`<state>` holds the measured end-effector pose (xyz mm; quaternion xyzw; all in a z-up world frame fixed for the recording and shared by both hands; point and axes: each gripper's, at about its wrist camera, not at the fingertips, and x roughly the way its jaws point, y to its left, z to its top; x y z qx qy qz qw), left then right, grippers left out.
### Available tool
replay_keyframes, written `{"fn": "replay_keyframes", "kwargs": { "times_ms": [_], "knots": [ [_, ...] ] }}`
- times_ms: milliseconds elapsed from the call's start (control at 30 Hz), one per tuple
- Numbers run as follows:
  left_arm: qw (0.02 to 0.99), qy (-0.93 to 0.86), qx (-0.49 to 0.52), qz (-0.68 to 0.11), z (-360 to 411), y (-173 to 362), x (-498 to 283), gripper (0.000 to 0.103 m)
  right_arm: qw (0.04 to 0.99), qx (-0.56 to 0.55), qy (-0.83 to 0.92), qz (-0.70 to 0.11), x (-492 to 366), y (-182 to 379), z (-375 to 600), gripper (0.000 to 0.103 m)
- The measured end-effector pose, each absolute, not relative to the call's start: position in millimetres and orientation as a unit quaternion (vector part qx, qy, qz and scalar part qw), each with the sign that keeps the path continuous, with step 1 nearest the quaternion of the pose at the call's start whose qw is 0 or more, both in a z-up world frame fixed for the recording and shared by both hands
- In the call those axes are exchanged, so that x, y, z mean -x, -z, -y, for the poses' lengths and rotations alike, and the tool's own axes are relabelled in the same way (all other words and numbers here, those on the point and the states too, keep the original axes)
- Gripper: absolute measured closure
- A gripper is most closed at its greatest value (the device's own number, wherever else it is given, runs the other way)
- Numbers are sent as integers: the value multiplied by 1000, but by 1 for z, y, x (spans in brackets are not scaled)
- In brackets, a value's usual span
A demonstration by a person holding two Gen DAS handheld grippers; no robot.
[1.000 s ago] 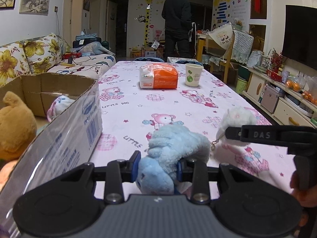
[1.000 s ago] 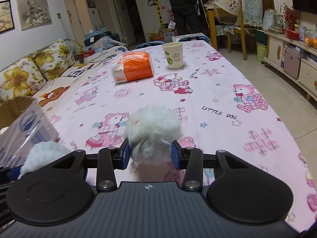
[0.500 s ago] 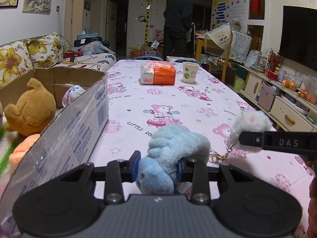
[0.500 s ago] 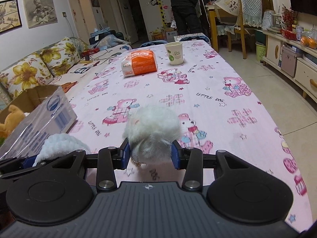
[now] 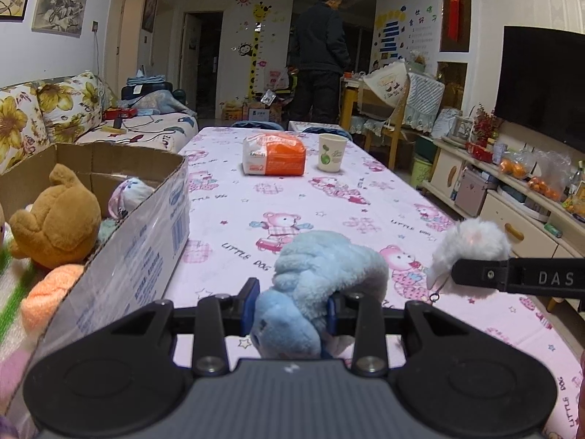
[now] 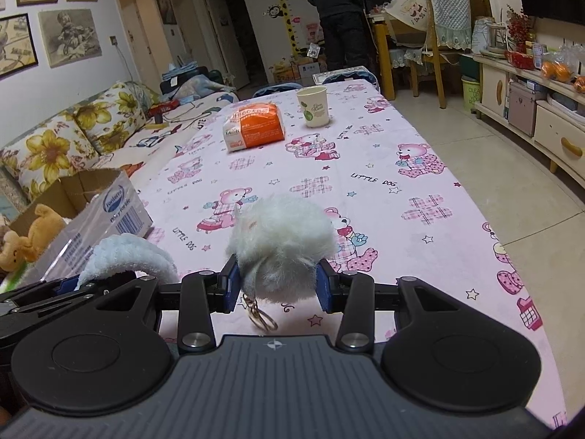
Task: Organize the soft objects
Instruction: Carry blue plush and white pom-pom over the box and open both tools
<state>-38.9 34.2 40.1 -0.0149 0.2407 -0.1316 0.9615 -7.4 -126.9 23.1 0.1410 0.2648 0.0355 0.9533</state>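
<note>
My left gripper [image 5: 290, 301] is shut on a light blue plush toy [image 5: 321, 278] and holds it above the pink tablecloth. My right gripper [image 6: 276, 285] is shut on a white fluffy pompom [image 6: 281, 245] with a metal key ring [image 6: 261, 316] hanging under it. The pompom also shows at the right of the left wrist view [image 5: 471, 252]. The blue plush shows at the left of the right wrist view [image 6: 124, 256]. An open cardboard box [image 5: 146, 241] stands to the left and holds a brown teddy [image 5: 58, 219], an orange plush [image 5: 44, 300] and a small white toy [image 5: 129, 192].
On the pink teddy-print tablecloth [image 5: 278, 201], farther off, lie an orange and white packet [image 5: 274, 155] and a paper cup [image 5: 331, 152]. A floral sofa [image 5: 44, 117] runs along the left. A person [image 5: 321, 55] stands at the back. A cabinet [image 5: 512, 197] is at the right.
Both grippers have lifted and drawn back with their toys still held. More of the box's inside and the table now shows.
</note>
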Motion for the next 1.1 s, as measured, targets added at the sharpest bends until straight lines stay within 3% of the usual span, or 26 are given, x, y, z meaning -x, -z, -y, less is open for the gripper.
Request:
{"fn": "replay_keyframes", "kwargs": {
  "times_ms": [1100],
  "knots": [
    [986,62,95,-122,-126,-96,50,68,957,-168,-158,-176,-30,-77,63,52]
  ]
}}
